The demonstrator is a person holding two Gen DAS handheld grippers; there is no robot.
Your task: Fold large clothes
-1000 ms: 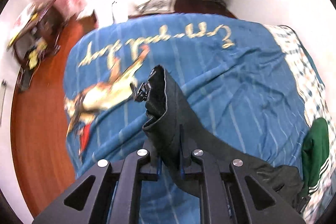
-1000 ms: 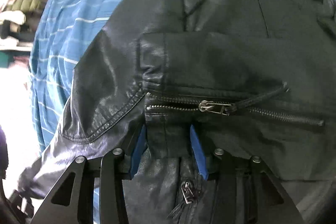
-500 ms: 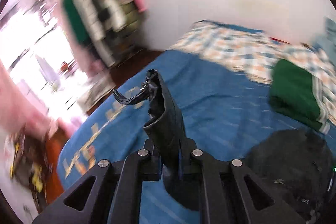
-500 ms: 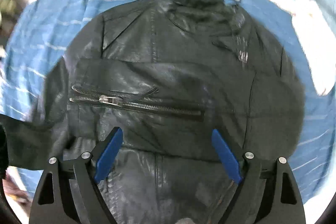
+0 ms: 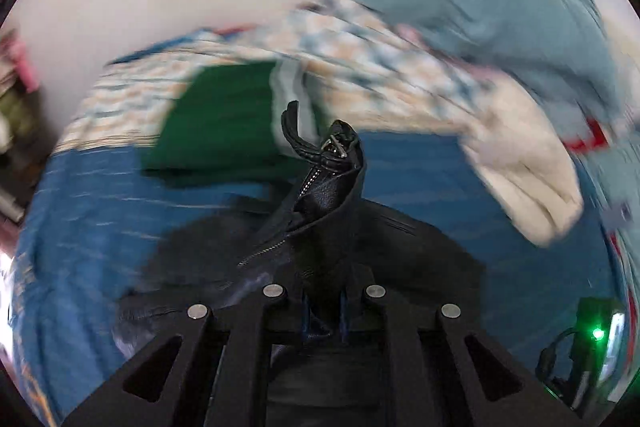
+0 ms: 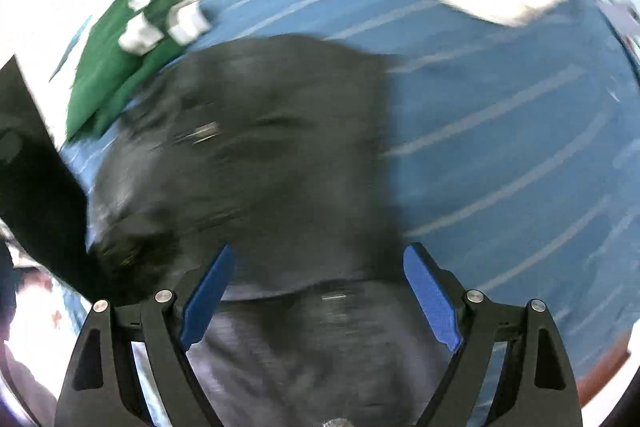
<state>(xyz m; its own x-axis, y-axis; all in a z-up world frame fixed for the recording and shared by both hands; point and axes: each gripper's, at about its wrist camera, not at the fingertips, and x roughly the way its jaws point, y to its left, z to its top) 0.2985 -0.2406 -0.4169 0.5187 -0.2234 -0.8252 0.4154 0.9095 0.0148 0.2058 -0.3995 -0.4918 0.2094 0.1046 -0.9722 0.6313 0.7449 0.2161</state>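
A black leather jacket lies on the blue striped bedspread. My left gripper is shut on a zipped sleeve end of the jacket, which stands up from the jaws above the jacket's body. My right gripper is open, its blue pads spread wide just above the jacket's lower part, holding nothing. Both views are motion-blurred.
A folded green garment with white stripes lies beyond the jacket, also in the right wrist view. A cream garment and a grey-blue one lie to the right on a checked sheet.
My right gripper let go of the jacket and opened wide. My left gripper swung round with the sleeve, from facing the foot of the bed to over the jacket's body.
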